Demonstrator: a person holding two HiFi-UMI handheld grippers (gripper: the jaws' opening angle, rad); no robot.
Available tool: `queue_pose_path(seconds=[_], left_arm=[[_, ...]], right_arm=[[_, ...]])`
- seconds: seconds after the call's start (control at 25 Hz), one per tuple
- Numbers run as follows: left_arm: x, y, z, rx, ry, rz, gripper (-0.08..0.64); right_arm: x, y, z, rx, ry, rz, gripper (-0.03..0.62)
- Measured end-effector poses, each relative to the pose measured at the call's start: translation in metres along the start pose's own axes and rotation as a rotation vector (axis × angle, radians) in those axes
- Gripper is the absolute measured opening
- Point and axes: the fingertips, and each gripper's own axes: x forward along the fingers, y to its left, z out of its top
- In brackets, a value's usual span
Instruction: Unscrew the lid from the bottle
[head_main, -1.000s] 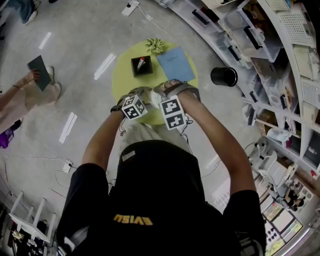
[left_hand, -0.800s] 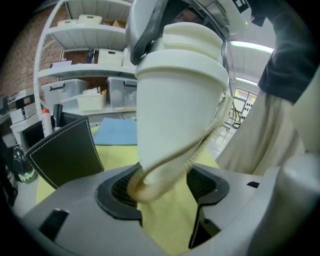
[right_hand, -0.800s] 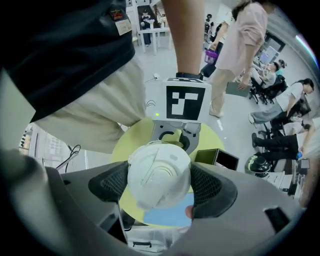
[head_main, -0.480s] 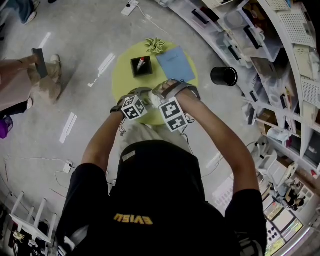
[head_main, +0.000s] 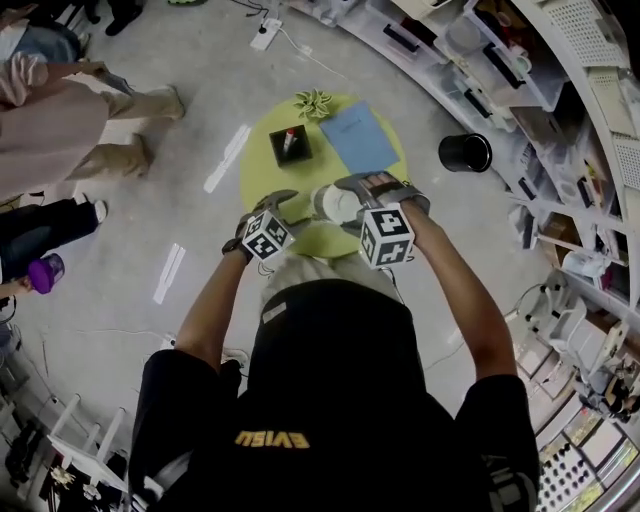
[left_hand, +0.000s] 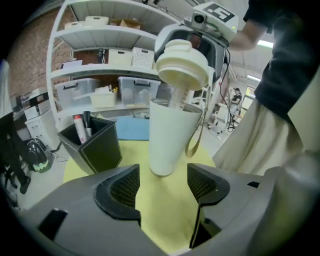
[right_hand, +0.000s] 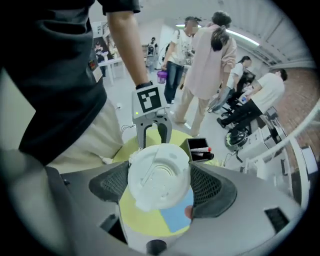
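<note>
Table, lid in right hand-held gripper

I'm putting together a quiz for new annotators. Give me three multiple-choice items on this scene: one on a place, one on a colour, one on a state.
1. Where does the black pen holder stand?
A. floor
B. yellow table
C. shelf

2. What colour is the lid?
A. red
B. blue
C. white

3. The right gripper is:
A. open and empty
B. shut on the lid
C. shut on the pen holder

Answers:
1. B, the holder sits on the round yellow top.
2. C, the lid is plain white.
3. B, both pads press the lid's sides.
</note>
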Motion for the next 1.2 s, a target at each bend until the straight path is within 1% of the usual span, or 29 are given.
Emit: queue_pose_path(seconds=[0.12,0.24,0.4,0.52,0.6,0.68,0.76,0.84,0.92,1.04,1.2], left_arm=[[-0.031,-0.002,0.006,-0.072,-0.022,0.062,0.307],[-0.07,0.008,0.04,-0.113,-0.111,0.16,0.296],[-0.112,0.006,0.075,-0.185,-0.201,0.276,0.264],[-0.126,-0.001,0.092,-0.253,-0.257,0.365,0.245],[-0.137,-0.008,0.101,-0.322,-0.304,0.425,0.23],[-0.148,-0.013,0.106,-0.401,-0.338,0.501,0.202],[-0.157,-0.016,0.106,-0.483,-0.348,0.588,0.15],[-0.159,-0.02,0.106,-0.538,-0.342,0.653,0.137],[-0.156,-0.025,0.106,-0.543,-0.305,0.693,0.123],[-0.152,-0.032,0.104,-0.526,-0.25,0.722,0.109],[-0.156,-0.033,0.104,-0.553,-0.244,0.736,0.101]], right_arm=[[-0.02,0.004,-0.006,0.163,-0.064,-0.074,0.383],[-0.036,0.003,-0.009,0.358,-0.151,-0.154,0.383],[-0.047,0.009,-0.011,0.588,-0.284,-0.21,0.383],[-0.052,0.014,-0.022,0.713,-0.365,-0.243,0.382],[-0.058,0.015,-0.028,0.774,-0.408,-0.261,0.382],[-0.063,0.015,-0.034,0.835,-0.453,-0.269,0.382],[-0.067,0.014,-0.042,0.905,-0.51,-0.266,0.382],[-0.071,0.014,-0.051,0.971,-0.563,-0.259,0.382],[-0.075,0.016,-0.058,1.009,-0.589,-0.258,0.382],[-0.082,0.019,-0.061,1.063,-0.641,-0.248,0.382],[-0.09,0.023,-0.065,1.149,-0.695,-0.233,0.382]])
